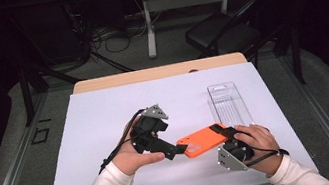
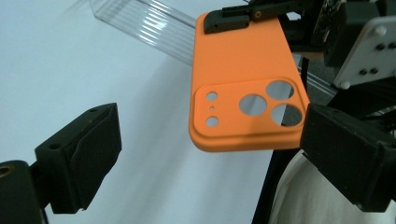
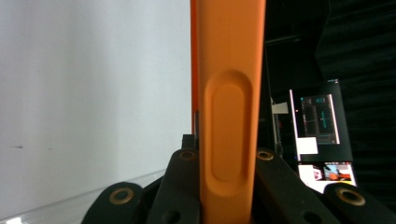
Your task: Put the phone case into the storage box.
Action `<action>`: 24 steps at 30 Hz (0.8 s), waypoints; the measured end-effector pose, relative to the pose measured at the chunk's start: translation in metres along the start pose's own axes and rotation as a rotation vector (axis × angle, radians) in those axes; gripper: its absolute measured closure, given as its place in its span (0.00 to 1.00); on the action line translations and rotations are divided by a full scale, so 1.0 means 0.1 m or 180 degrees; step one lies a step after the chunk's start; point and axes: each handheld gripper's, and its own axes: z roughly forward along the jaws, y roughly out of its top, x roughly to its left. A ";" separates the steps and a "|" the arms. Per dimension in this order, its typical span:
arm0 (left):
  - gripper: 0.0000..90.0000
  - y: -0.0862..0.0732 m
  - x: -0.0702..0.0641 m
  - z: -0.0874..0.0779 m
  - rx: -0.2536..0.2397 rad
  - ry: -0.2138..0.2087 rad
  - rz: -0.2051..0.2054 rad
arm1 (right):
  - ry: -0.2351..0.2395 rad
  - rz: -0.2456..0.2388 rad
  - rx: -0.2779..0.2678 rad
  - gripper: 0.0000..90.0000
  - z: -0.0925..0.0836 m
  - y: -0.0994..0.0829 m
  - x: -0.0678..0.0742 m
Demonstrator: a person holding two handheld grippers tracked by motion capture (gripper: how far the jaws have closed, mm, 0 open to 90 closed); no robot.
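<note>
My right gripper [image 1: 225,134] clamps the orange phone case [image 1: 204,140]; its camera end points lengthwise toward my left gripper [image 1: 178,149], jaws spread.

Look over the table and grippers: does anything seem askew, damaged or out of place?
Nothing stands out. The orange phone case is intact, clamped at one end by the right gripper and held above the white sheet. The left gripper stands open around its camera end. The clear plastic tray lies flat beside them.

Phone case [image 2: 243,70]: orange, matt, smooth, rubbery plastic. Tray [image 1: 229,103]: clear ribbed glossy plastic. Surface [image 1: 105,112]: matt white sheet over wood. Tool pads [image 2: 88,154]: black, matt plastic.
</note>
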 end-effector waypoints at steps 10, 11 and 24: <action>0.11 -0.07 -0.02 -0.10 -0.0050 0.0137 0.0095 | 0.0198 0.0424 -0.0108 0.98 0.01 0.00 -0.08; 0.11 -0.07 -0.02 -0.11 -0.0059 0.0138 0.0084 | 0.0213 0.0493 -0.0144 0.98 0.01 0.00 -0.07; 0.17 -0.11 0.03 -0.18 -0.0145 0.0159 0.0024 | 0.0516 0.1090 -0.0318 0.98 0.04 0.01 -0.14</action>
